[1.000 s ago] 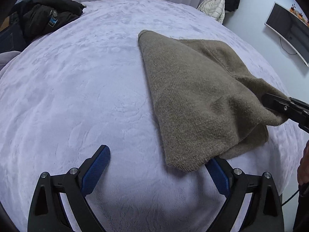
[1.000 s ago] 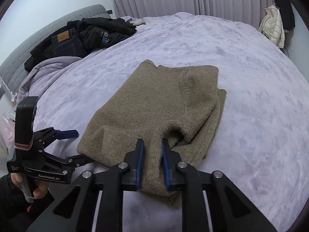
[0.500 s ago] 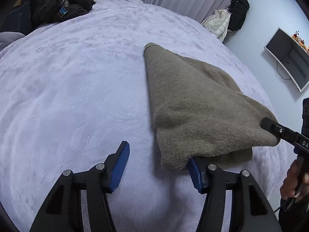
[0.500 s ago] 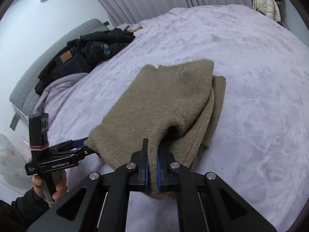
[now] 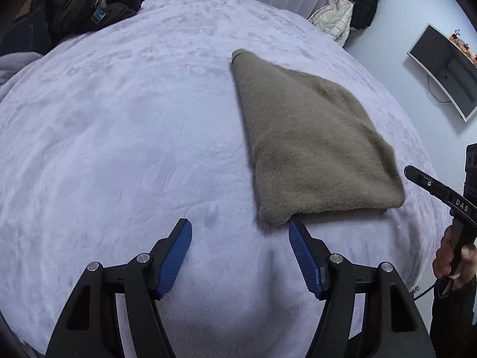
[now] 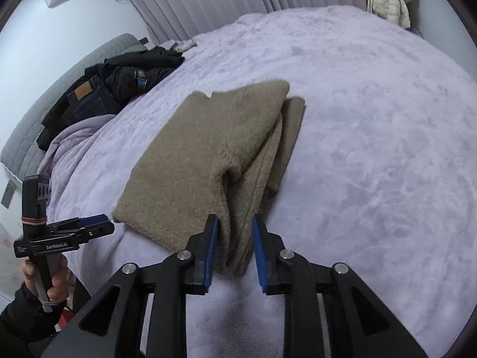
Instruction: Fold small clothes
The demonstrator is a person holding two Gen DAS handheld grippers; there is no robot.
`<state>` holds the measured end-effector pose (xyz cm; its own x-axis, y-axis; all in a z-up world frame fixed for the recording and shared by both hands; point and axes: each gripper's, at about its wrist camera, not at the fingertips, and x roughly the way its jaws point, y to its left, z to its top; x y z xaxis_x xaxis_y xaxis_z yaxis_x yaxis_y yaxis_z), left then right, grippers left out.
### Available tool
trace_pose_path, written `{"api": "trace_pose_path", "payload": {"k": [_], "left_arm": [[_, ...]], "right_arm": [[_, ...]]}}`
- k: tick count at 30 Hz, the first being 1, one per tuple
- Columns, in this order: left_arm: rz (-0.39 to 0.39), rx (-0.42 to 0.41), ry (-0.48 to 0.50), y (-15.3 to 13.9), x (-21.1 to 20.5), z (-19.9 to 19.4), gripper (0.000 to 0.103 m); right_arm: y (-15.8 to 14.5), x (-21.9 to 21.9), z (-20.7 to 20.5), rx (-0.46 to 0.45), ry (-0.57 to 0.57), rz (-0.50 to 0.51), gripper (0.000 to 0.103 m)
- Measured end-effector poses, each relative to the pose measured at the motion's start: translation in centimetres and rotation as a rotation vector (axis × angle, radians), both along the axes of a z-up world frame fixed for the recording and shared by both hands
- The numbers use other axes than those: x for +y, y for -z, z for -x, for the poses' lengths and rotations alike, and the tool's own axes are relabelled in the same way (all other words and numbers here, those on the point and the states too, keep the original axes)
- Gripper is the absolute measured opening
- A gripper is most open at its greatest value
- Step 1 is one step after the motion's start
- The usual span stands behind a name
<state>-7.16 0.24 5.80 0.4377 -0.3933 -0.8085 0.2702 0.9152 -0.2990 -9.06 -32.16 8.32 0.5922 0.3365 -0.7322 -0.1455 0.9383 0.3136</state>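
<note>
A folded olive-brown knit garment [image 5: 313, 146] lies flat on the lavender bedspread [image 5: 125, 149]. My left gripper [image 5: 240, 238] is open and empty, its right fingertip just at the garment's near corner. In the right wrist view the garment [image 6: 208, 155] lies in layers, and my right gripper [image 6: 235, 235] is open with its jaws standing either side of the garment's near folded edge. The left gripper also shows at the left in the right wrist view [image 6: 89, 223], and the right gripper at the right edge in the left wrist view [image 5: 417, 176].
A pile of dark jackets and jeans [image 6: 119, 86] sits at the bed's head by the grey headboard [image 6: 38, 119]. A white puffer jacket [image 5: 337, 21] hangs by the curtains. A monitor [image 5: 444, 68] is on the right wall.
My right gripper has opened and let go of the garment's edge, which has dropped flat onto the bed. My left gripper has drawn back slightly from the garment's corner.
</note>
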Motion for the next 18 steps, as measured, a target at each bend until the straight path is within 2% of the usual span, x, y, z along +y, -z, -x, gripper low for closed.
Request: {"api": "trace_pose_path", "payload": {"k": [1, 2, 3, 5, 7, 8, 9, 10, 11, 12, 14, 15, 18], "left_arm": [[0.020, -0.021, 0.018, -1.0, -0.5, -0.4, 0.069], [0.041, -0.035, 0.036, -1.8, -1.2, -1.0, 0.082], [0.057, -0.049, 0.046, -2.5, -2.2, -1.7, 0.100], [0.071, -0.096, 0.062, -3.5, -4.4, -3.2, 0.102], [0.055, -0.096, 0.088, -3.3, -6.6, -4.7, 0.102], [0.026, -0.081, 0.091, -2.5, -7.4, -5.5, 0.102], [-0.033, -0.063, 0.079, -1.4, -8.0, -6.2, 0.102], [-0.130, -0.030, 0.045, 0.3, -8.2, -6.9, 0.102], [-0.186, 0.013, 0.023, 2.2, -7.9, -7.5, 0.103], [-0.135, 0.058, 0.025, 3.6, -6.9, -7.7, 0.103], [-0.009, 0.120, -0.004, 4.4, -4.8, -7.6, 0.103], [0.008, 0.120, -0.013, 4.0, -4.2, -7.4, 0.103], [0.006, 0.029, -0.021, 1.0, -3.4, -6.8, 0.103]], "right_arm": [[-1.1, -0.1, 0.2, -0.040, 0.004, 0.011, 0.027], [-2.1, 0.0, 0.1, -0.072, -0.002, 0.017, 0.027], [-2.9, 0.4, -0.3, -0.101, -0.024, 0.014, 0.028], [-3.4, 1.7, -1.3, -0.118, -0.077, -0.008, 0.028], [-2.6, 3.3, -2.8, -0.095, -0.149, -0.049, 0.029], [-1.8, 3.8, -3.6, -0.068, -0.168, -0.057, 0.039], [-0.8, 4.0, -4.4, -0.037, -0.158, -0.042, 0.047], [0.3, 3.8, -5.0, -0.010, -0.130, -0.009, 0.053], [1.2, 3.2, -5.3, 0.012, -0.119, -0.008, 0.052], [2.0, 2.4, -5.3, 0.025, -0.114, -0.044, 0.052], [2.8, 0.9, -4.8, 0.036, -0.110, -0.119, 0.046], [2.9, 0.5, -4.6, 0.039, -0.104, -0.130, 0.045], [1.6, 0.1, -3.7, 0.024, -0.081, -0.123, 0.048]]}}
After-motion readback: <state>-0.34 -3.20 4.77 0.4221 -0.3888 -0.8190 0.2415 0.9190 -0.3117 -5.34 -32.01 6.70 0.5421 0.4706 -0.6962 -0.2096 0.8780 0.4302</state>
